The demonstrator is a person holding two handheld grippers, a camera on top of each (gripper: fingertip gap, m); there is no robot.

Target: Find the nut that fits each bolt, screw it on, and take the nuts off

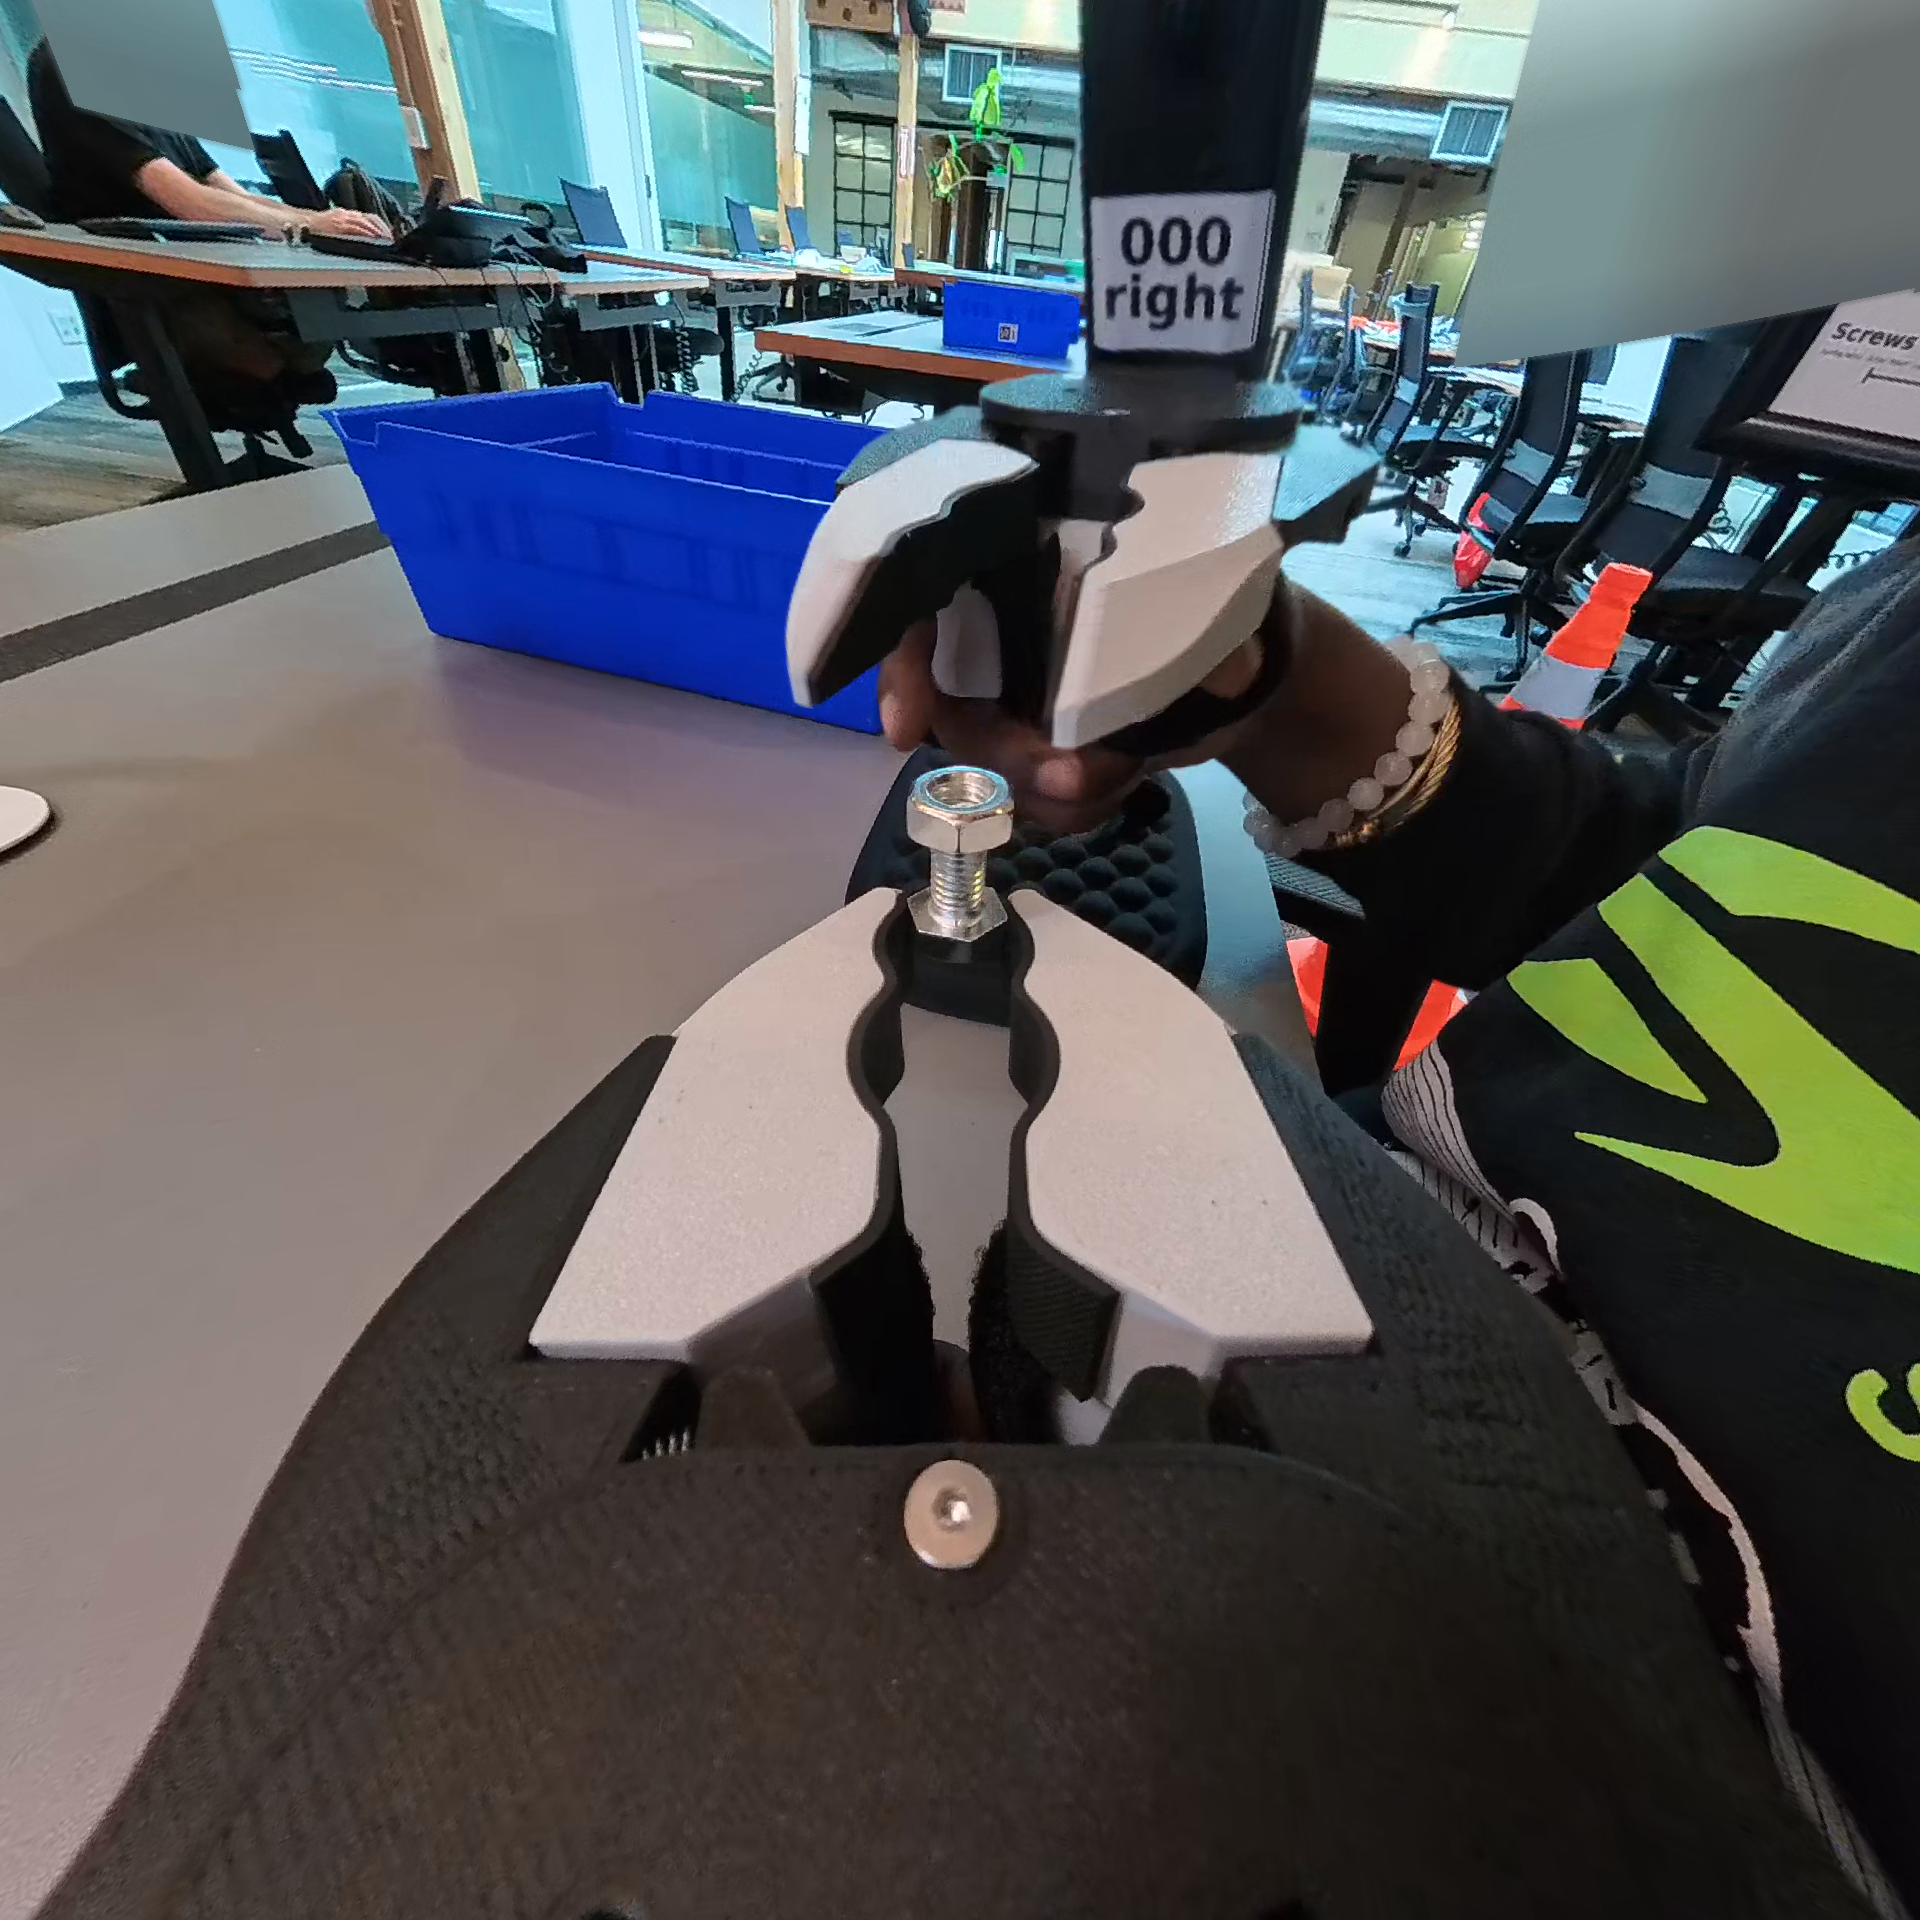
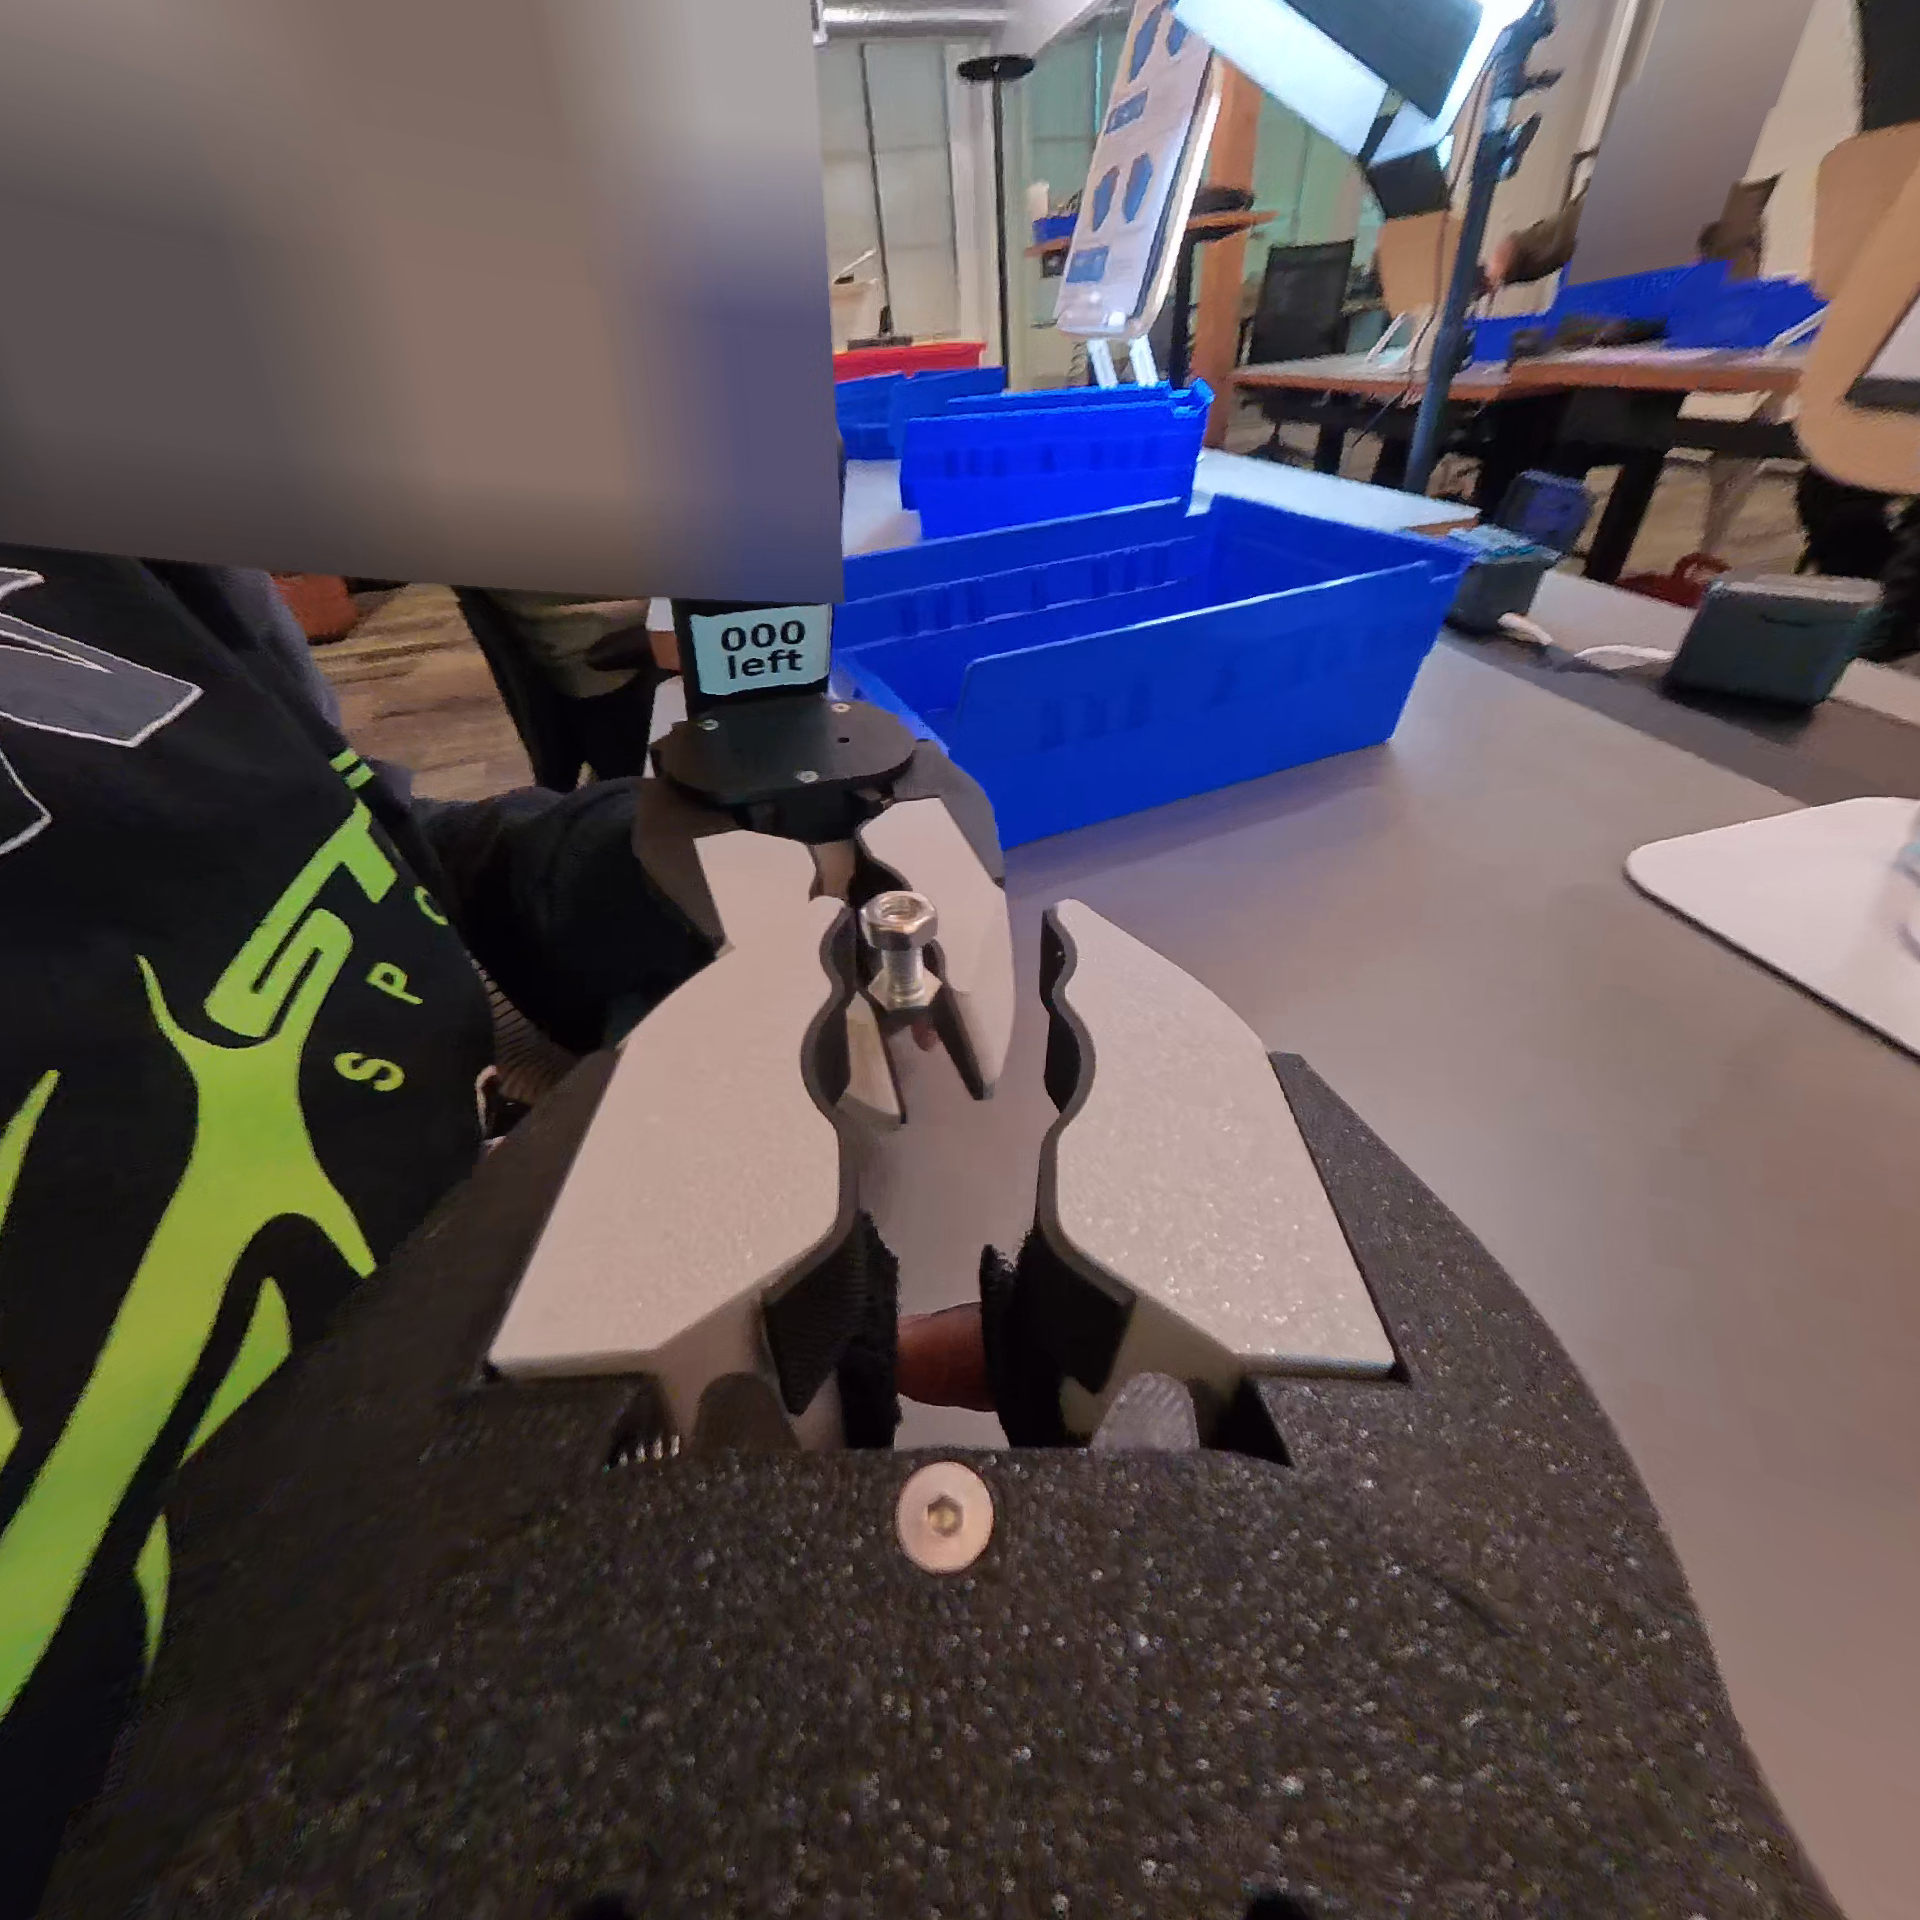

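Observation:
A silver bolt (image 1: 954, 883) stands upright, head down, clamped by its hex head between the tips of my left gripper (image 1: 954, 916), which is shut on it above the grey table (image 1: 312, 935). A silver hex nut (image 1: 959, 812) sits on the top end of the bolt's thread. My right gripper (image 1: 951, 707) hangs just above the nut, open and empty, fingers pointing down. In the right wrist view my right gripper (image 2: 940, 935) is open, with the bolt (image 2: 902, 977), the nut (image 2: 896, 920) and the left gripper (image 2: 928, 1091) between and just beyond its fingers.
A blue bin (image 1: 623, 540) stands on the table behind the bolt; it also shows in the right wrist view (image 2: 1143, 665), with more blue bins (image 2: 1039, 457) behind. A white pad (image 2: 1787, 904) lies at the right. A black chair back (image 1: 1122, 883) and an orange cone (image 1: 1590, 644) are past the table edge.

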